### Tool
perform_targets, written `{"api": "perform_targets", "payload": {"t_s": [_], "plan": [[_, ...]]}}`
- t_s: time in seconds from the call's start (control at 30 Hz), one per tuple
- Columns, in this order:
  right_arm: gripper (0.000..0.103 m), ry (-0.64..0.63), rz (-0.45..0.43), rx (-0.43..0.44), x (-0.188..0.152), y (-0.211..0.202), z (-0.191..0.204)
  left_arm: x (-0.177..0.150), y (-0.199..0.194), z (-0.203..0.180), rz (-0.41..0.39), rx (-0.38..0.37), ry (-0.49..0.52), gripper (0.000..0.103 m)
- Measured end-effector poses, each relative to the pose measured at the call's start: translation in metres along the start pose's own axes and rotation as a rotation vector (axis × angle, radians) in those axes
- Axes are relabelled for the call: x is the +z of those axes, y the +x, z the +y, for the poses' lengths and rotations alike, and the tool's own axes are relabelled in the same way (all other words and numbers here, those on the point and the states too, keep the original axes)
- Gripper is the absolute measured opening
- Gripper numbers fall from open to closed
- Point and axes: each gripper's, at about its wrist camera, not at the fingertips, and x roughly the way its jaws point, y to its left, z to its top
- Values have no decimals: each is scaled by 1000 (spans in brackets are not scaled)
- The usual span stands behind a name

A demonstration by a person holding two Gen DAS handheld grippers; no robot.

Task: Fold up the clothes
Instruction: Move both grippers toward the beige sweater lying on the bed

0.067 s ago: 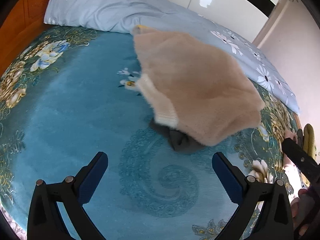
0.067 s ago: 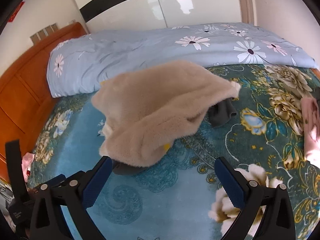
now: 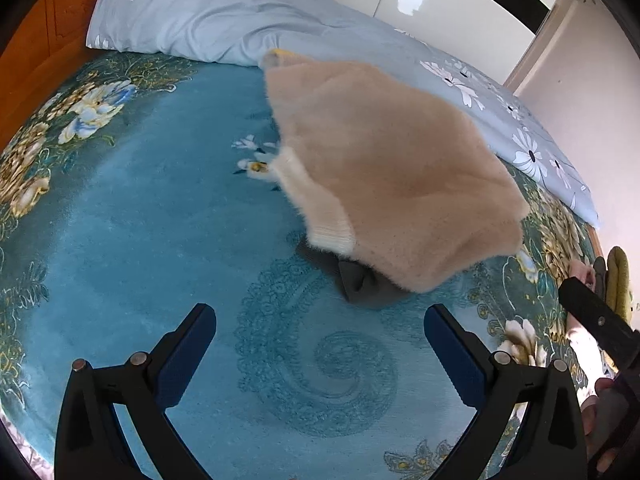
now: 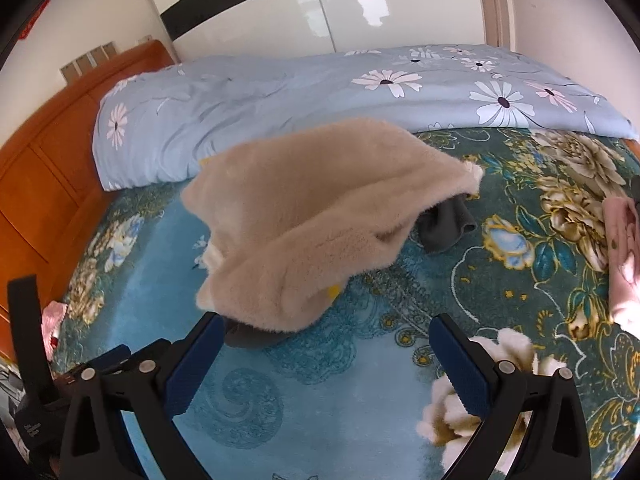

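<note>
Broadly, the bed [image 4: 132, 360] filled the room, its teal floral blanket [image 3: 160, 240] spread flat with a wide bare stretch in front of both tools. Along the far side lay a pale blue daisy-print quilt [image 4: 320, 100], rolled into a long ridge that closed off that edge, and an orange wooden headboard [image 4: 48, 168] walled in the end beside it. Near the middle of the blanket sat the beige fleece garment [image 4: 304, 216], rumpled and bunched up, one ribbed cuff [image 3: 332, 236] showing on its near side. It lay on top of a dark grey garment [image 3: 360, 284], which stuck out from under it at two sides. At the bed's edge by the right hand rested a pink folded cloth [image 4: 624, 256], well apart from the beige pile. The left gripper [image 3: 320, 344] hung over the open blanket with its blue-padded fingers [image 3: 188, 352] spread wide, nothing between them. The right gripper [image 4: 324, 356] was likewise spread and empty, its left pad just beside the fleece's near hem.
</note>
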Motion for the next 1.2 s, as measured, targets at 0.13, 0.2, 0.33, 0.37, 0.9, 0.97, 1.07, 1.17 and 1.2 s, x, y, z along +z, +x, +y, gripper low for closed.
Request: {"api": "perform_targets", "payload": {"t_s": [0.13,0.2,0.33,0.37,0.9,0.97,1.07,1.17,1.2], "plan": [[103,-13,-6,2,0,2,-3,-5,7,10,4,-19,-44,103],[103,-31,-12,-3,-1,2,-4,-7,10,15,6,-28,-67,103],[103,-76,-14,-36,-10,9,4,-10,17,3,-4,-35,-53,103],[103,-83,-7,-41,-10,11,7,-11,18,-2,-6,-40,-50,103],[103,-162,98,-70,-27,27,24,-59,8,17,6,-150,-100,103],[103,-175,104,-82,-28,28,26,-61,7,16,7,-157,-101,103],[103,-195,115,-93,-28,31,30,-62,10,23,15,-167,-120,103],[103,-207,118,-102,-28,33,33,-64,14,33,22,-176,-145,103],[103,-210,119,-102,-27,34,34,-65,16,37,24,-180,-153,103]]}}
